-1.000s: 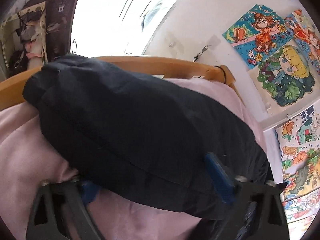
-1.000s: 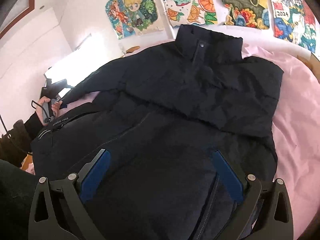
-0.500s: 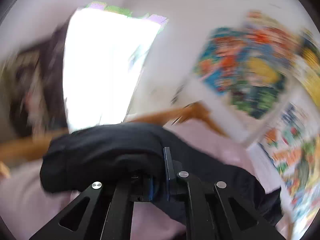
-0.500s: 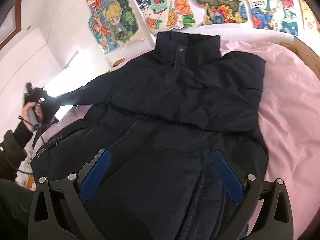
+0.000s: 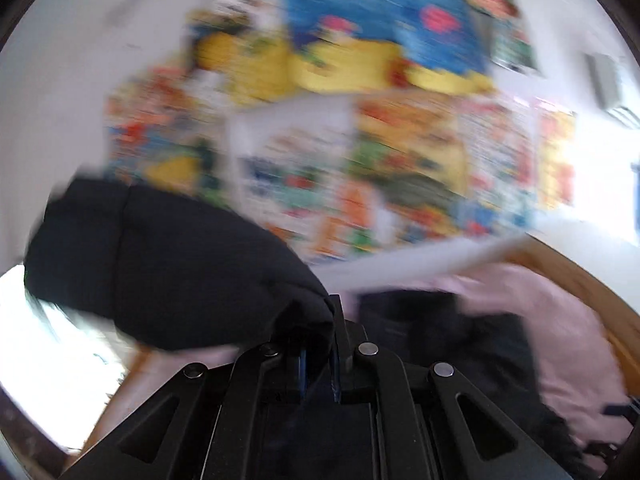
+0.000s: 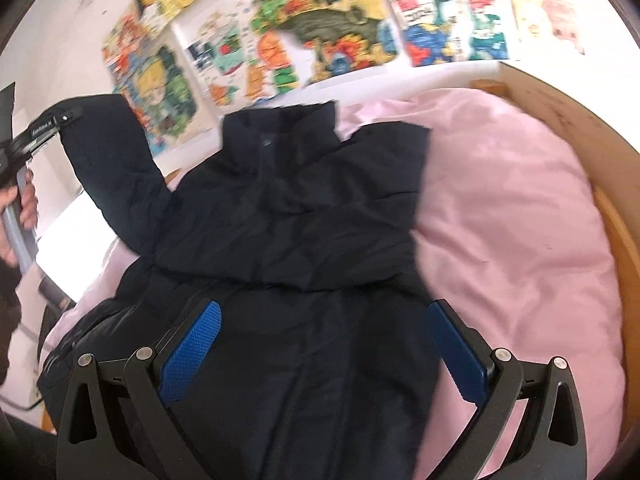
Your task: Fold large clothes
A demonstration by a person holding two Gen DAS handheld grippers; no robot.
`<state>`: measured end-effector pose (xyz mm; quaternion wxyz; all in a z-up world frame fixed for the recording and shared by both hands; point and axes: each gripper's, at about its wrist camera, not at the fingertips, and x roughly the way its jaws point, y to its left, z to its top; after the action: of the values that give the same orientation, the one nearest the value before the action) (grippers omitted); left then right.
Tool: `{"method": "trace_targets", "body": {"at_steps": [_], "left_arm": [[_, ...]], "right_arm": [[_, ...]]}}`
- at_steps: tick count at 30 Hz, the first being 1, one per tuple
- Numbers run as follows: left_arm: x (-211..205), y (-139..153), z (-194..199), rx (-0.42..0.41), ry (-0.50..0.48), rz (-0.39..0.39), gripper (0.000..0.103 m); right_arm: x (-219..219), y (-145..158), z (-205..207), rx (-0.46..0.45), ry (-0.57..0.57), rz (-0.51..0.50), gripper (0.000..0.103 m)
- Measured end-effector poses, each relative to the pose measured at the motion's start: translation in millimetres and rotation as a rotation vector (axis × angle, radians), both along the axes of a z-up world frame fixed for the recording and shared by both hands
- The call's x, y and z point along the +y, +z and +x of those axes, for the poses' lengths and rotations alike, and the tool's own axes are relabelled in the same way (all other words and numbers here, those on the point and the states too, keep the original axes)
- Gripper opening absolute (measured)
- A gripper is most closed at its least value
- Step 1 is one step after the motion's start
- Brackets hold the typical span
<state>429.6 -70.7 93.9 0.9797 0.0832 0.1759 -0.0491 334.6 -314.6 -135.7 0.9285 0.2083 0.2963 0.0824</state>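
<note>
So your left gripper had its jaws clamped on the cuff end of the jacket's sleeve, holding it up in the air, and the jaws had just been closing with that fabric between them. Your right gripper had its jaws wide apart, hovering over the lower front of the jacket with nothing pinched. The jacket itself lay face up, collar toward the wall, on the pink duvet.

What I'd worry about: the left view was heavily blurred, so that swing looked fast, and the bite on the puffy sleeve looked shallow. A quick pull could slip it out of the pads, or drag the whole body sideways since nothing pinned it down. The soft duvet wouldn't help hold it either.

Around it, a wooden bed frame and a white wall plastered with bright cartoon posters.
</note>
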Motion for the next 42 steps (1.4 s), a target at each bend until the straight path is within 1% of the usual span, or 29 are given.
{"method": "trace_targets", "body": {"at_steps": [2,4,5,6,7,10,11,13,15,16,17,18,19,20,22,23,25,26,27,28,29,30,31,32,33,35,36,40,42], "left_arm": [[-30.2,-27.1,4.9,0.073,-0.103,-0.007,0.011],[-60.5,-59.9,14.0,0.167,-0.199,0.021,0.012],[-72.1,-76.1,17.7,0.22,-0.241,0.039,0.012],[-83.1,-96.4,20.3,0.295,-0.294,0.058,0.013],[-89.0,-110.3,21.6,0.349,-0.327,0.059,0.013],[-92.9,-152.1,24.2,0.538,-0.45,0.013,0.02],[-91.9,-159.6,24.7,0.576,-0.475,-0.001,0.024],[-85.2,-172.0,21.5,0.651,-0.504,-0.015,0.024],[-73.6,-175.4,16.8,0.685,-0.53,-0.051,0.026],[-66.5,-175.8,14.2,0.695,-0.544,-0.076,0.035],[-56.9,-173.8,11.4,0.708,-0.556,-0.115,0.051],[-50.9,-170.6,13.2,0.705,-0.551,-0.144,0.061],[-42.3,-167.7,11.5,0.692,-0.543,-0.176,0.075],[-30.6,-162.4,13.3,0.676,-0.536,-0.211,0.078],[-11.6,-150.9,17.4,0.662,-0.506,-0.26,0.078],[-0.6,-146.8,19.5,0.649,-0.452,-0.267,0.078],[13.6,-144.0,29.5,0.616,-0.308,-0.221,0.079],[22.7,-144.1,34.7,0.59,-0.183,-0.158,0.079],[28.8,-146.3,38.0,0.577,-0.106,-0.114,0.079],[35.5,-149.4,43.4,0.563,-0.019,-0.057,0.079],[39.8,-153.0,48.0,0.561,0.038,-0.025,0.079],[48.0,-157.8,52.5,0.564,0.09,-0.001,0.079],[53.4,-161.7,54.9,0.571,0.111,0.004,0.079],[59.2,-165.3,56.5,0.583,0.125,-0.005,0.079],[65.3,-169.0,57.7,0.596,0.137,-0.033,0.079],[74.7,-171.0,56.4,0.612,0.142,-0.097,0.079],[79.0,-170.8,55.8,0.614,0.14,-0.124,0.079],[85.2,-165.8,52.6,0.584,0.144,-0.173,0.079],[87.3,-164.6,51.8,0.562,0.128,-0.189,0.079]], "right_arm": [[-10.9,-2.9,-0.5,0.002,-0.034,0.02,0.101],[-20.6,-6.4,0.3,0.008,-0.063,0.033,0.101],[-24.3,-9.8,-0.6,0.01,-0.073,0.037,0.101],[-26.8,-12.4,-0.1,0.012,-0.078,0.046,0.101],[-31.3,-16.1,1.8,0.013,-0.082,0.064,0.101],[-38.0,-25.9,6.1,0.01,-0.081,0.118,0.101],[-40.5,-30.8,9.0,0.007,-0.074,0.144,0.101],[-41.9,-36.4,13.7,-0.002,-0.059,0.184,0.102],[-42.4,-41.1,24.2,-0.012,-0.025,0.227,0.102],[-42.4,-42.7,31.5,-0.016,-0.005,0.251,0.102],[-41.5,-44.8,37.6,-0.015,0.01,0.274,0.102],[-41.2,-46.1,44.5,-0.01,0.028,0.297,0.102],[-39.9,-47.6,53.5,0.003,0.048,0.32,0.102],[-36.9,-48.1,60.4,0.007,0.066,0.335,0.102],[-30.8,-48.9,74.4,0.022,0.107,0.352,0.102],[-26.7,-50.3,83.8,0.039,0.114,0.352,0.102],[-18.0,-54.3,103.3,0.089,0.131,0.349,0.101],[-13.6,-57.1,110.4,0.116,0.127,0.342,0.101],[-10.0,-58.2,116.5,0.132,0.122,0.337,0.1],[-3.9,-58.0,124.1,0.151,0.107,0.312,0.092],[0.3,-56.2,127.9,0.159,0.093,0.287,0.085],[3.2,-54.4,130.3,0.167,0.082,0.27,0.069],[4.5,-53.3,131.8,0.174,0.074,0.259,0.044],[5.3,-51.9,132.4,0.178,0.068,0.261,0.029],[7.3,-49.2,132.8,0.189,0.043,0.235,0.017],[11.4,-41.8,133.9,0.178,0.033,0.19,0.007],[13.7,-34.5,132.5,0.154,0.027,0.156,0.004],[9.9,7.9,126.5,0.032,-0.029,-0.003,0.003],[0.8,19.6,130.7,0.03,-0.051,-0.005,0.003]]}}
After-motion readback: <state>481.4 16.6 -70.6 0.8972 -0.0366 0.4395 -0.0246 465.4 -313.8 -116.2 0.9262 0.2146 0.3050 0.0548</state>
